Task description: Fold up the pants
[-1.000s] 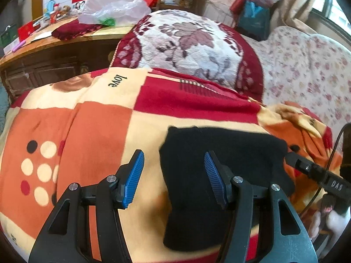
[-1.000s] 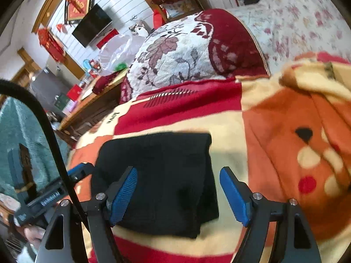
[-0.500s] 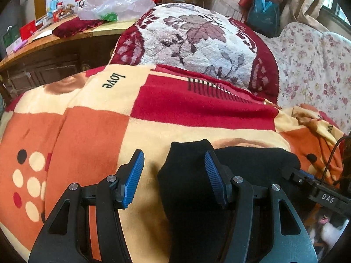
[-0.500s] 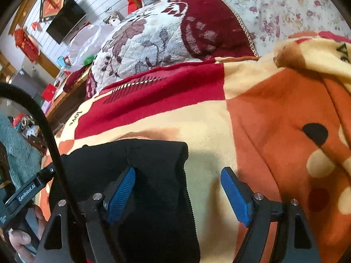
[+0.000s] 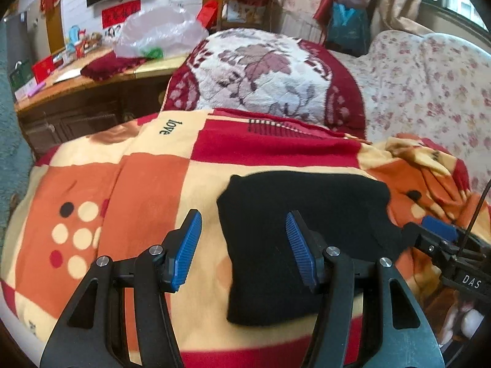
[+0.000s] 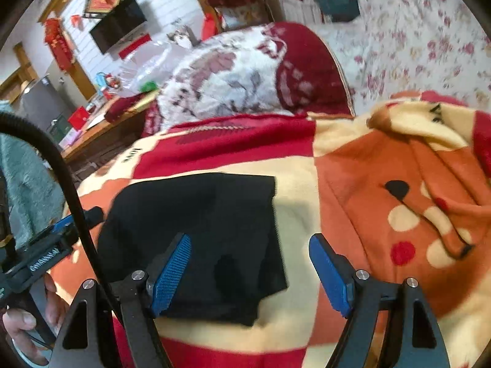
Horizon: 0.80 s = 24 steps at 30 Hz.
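From the left wrist, the left gripper [image 5: 244, 250] hovers with jaws spread and empty above the left edge of one black folded fabric pants bundle [image 5: 303, 230] lying on the orange, red and cream patterned blanket [image 5: 147, 196]. From the right wrist, the right gripper [image 6: 250, 271], jaws likewise spread and empty, straddles the bundle's right edge; the fold looks finished, so both should lift straight away without snagging cloth.

The surface here is a bed covered by a fleece blanket [image 5: 147, 190] in orange, cream and red squares, with dots and the word "love" printed on it. Black folded pants [image 5: 303, 224] lie flat on the blanket, right ahead of both tools. Farther ahead, a red and white flowered pillow [image 5: 264, 73] sits at the blanket's far edge. The blanket bunches up off to the right.
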{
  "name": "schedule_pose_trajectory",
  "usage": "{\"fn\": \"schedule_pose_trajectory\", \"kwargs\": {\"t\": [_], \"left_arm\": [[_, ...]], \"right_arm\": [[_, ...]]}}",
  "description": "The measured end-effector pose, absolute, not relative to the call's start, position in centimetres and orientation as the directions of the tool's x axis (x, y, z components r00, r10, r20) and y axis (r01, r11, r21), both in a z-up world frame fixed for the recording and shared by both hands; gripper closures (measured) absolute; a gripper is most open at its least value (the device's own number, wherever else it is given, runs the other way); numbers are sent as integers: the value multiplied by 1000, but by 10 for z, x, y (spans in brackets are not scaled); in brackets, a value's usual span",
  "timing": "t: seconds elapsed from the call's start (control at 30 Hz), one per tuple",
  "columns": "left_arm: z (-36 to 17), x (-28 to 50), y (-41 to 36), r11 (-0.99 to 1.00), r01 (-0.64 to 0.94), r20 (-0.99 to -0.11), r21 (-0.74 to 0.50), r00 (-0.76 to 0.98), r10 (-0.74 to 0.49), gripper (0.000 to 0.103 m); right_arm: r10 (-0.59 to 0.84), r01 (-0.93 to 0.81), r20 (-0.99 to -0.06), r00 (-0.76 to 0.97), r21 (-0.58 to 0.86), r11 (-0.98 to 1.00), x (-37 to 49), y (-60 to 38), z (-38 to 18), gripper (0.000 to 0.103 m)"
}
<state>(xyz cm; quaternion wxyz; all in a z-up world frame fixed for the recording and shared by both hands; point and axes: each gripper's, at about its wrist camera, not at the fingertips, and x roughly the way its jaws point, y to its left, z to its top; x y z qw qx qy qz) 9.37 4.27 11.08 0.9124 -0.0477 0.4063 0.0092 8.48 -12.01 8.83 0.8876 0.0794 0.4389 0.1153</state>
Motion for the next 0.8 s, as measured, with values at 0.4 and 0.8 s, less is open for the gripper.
{"fn": "schedule_pose_trajectory", "kwargs": {"t": [0.4, 0.8], "left_arm": [[150, 24, 35, 996, -75, -677, -46, 736, 25, 46], [160, 1, 29, 996, -75, -659, -47, 752, 25, 46]], "right_arm": [[311, -232, -692, 652, 209, 950, 16, -87, 124, 25], [322, -231, -695, 643, 225, 946, 0, -86, 127, 25]]}}
